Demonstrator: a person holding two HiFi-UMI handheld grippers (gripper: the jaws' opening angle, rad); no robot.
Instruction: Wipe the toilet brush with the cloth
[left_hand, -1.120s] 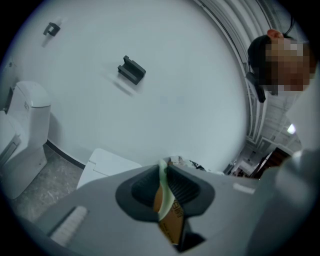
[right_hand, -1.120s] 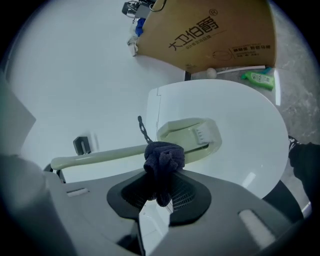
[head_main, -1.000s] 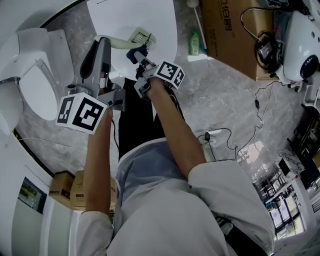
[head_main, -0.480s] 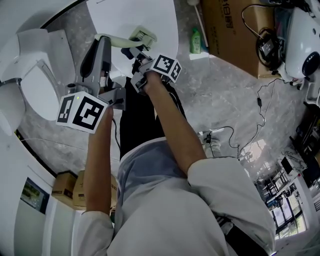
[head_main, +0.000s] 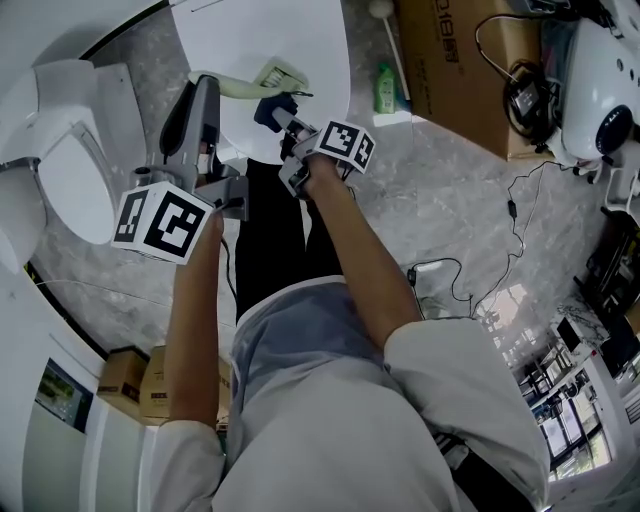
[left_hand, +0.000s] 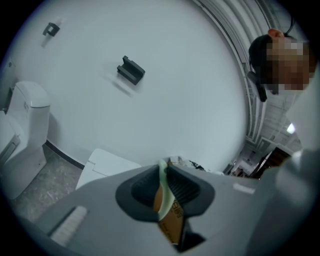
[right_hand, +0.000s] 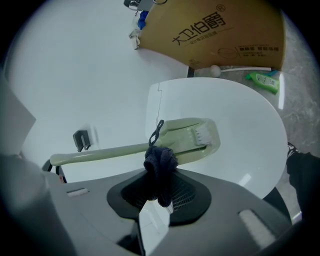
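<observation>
As the left gripper (left_hand: 164, 172) holds it, the toilet brush (right_hand: 115, 151) points rightward.

Pale-green toilet brush (right_hand: 120, 149) horizontal; navy cloth (right_hand: 161, 167) bunched near head.

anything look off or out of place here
Nothing looks spilled or damaged. The one stray thing is a green bottle that seems to lie on its side beside the cardboard box, apart from the wiping.

White toilet (head_main: 70, 150), cardboard box (head_main: 450, 60), green bottle (head_main: 385, 88) beside it, black cables (head_main: 512, 208) nearby
</observation>
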